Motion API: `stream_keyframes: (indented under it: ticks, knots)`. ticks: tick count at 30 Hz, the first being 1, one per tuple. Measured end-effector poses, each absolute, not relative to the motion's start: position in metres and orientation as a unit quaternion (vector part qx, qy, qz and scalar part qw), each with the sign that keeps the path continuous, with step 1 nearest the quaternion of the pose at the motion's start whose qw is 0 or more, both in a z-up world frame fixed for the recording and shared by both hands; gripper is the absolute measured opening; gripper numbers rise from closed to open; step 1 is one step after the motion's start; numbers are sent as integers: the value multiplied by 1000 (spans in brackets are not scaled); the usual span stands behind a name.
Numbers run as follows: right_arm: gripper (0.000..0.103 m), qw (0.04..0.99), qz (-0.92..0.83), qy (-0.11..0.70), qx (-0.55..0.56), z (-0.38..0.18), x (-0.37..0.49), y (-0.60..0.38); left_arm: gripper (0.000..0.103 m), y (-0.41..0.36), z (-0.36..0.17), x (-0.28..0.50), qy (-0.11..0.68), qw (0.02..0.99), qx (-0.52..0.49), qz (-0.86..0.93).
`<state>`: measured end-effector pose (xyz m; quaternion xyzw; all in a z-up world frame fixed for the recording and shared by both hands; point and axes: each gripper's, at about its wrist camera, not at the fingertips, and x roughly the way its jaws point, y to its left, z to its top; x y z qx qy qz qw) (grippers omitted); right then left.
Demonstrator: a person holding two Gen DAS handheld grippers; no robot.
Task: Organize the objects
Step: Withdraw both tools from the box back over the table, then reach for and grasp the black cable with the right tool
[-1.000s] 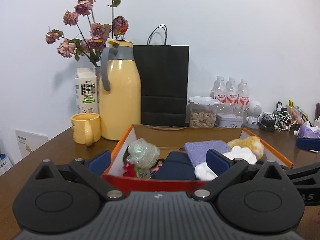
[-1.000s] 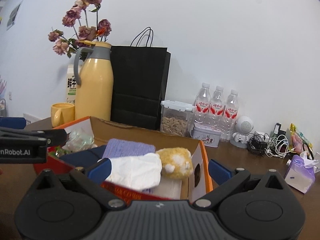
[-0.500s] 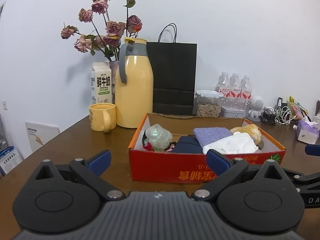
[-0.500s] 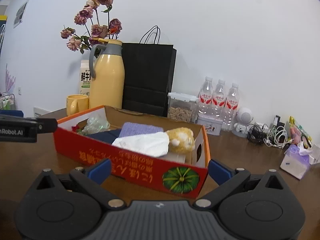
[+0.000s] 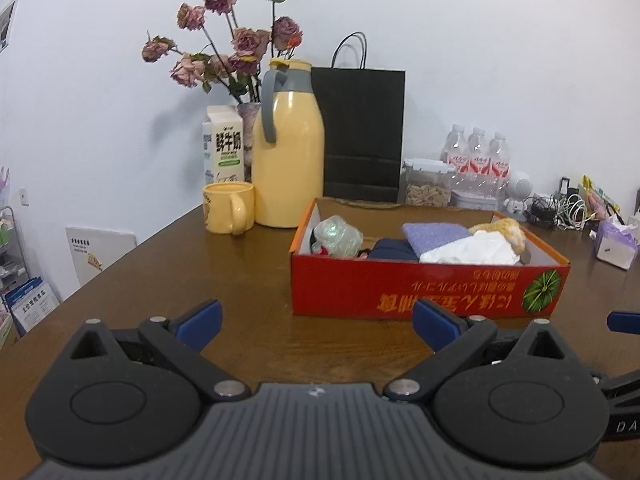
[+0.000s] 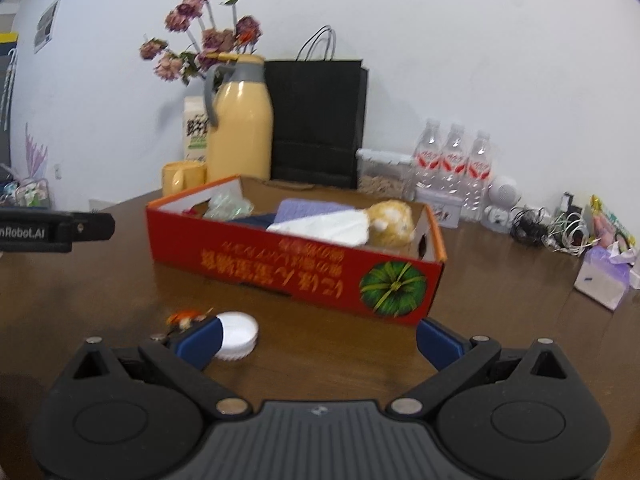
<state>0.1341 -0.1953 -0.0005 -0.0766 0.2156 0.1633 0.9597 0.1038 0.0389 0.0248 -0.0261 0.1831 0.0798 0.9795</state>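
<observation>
Left gripper (image 5: 316, 320): jaws spread wide, nothing between them, bare table (image 5: 248, 280) under the gap. Right gripper (image 6: 316, 338): also wide open, empty. White lid (image 6: 237, 334) lies on the table just inside the right gripper's left finger, partly hidden by its pad; a small orange item (image 6: 185, 317) sits just left of the lid, too blurred to identify. Red box (image 5: 428, 288) is ahead of both grippers, apart from the fingers, right of centre for the left one. Inside: clear wrapped bundle (image 5: 338, 236) at left, navy cloth (image 5: 392, 250), purple cloth (image 5: 434, 234), white cloth (image 5: 472, 250), plush toy (image 5: 508, 232) at right. Behind the box: yellow mug (image 5: 228, 208), thermos (image 5: 288, 160), black bag (image 5: 362, 136).
</observation>
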Motion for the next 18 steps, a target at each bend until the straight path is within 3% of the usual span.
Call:
stream_keyframes:
  ticks: [3, 8, 11, 13, 18]
  knots:
    - [101, 953, 184, 226, -82, -7, 130, -185, 103, 46, 20, 100, 195, 977, -28, 85]
    - [87, 938, 229, 241, -99, -12, 127, -160, 103, 56, 13, 94, 206, 974, -34, 89]
    - [71, 928, 242, 261, -113, -18, 130, -145, 103, 62, 12, 93, 209, 973, -40, 92]
    - [51, 922, 247, 278, -108, -21, 137, -139, 103, 65, 10, 93, 212, 972, -44, 90]
    - [41, 923, 243, 290, -68, -21, 146, -140, 103, 67, 5, 94, 215, 973, -50, 73]
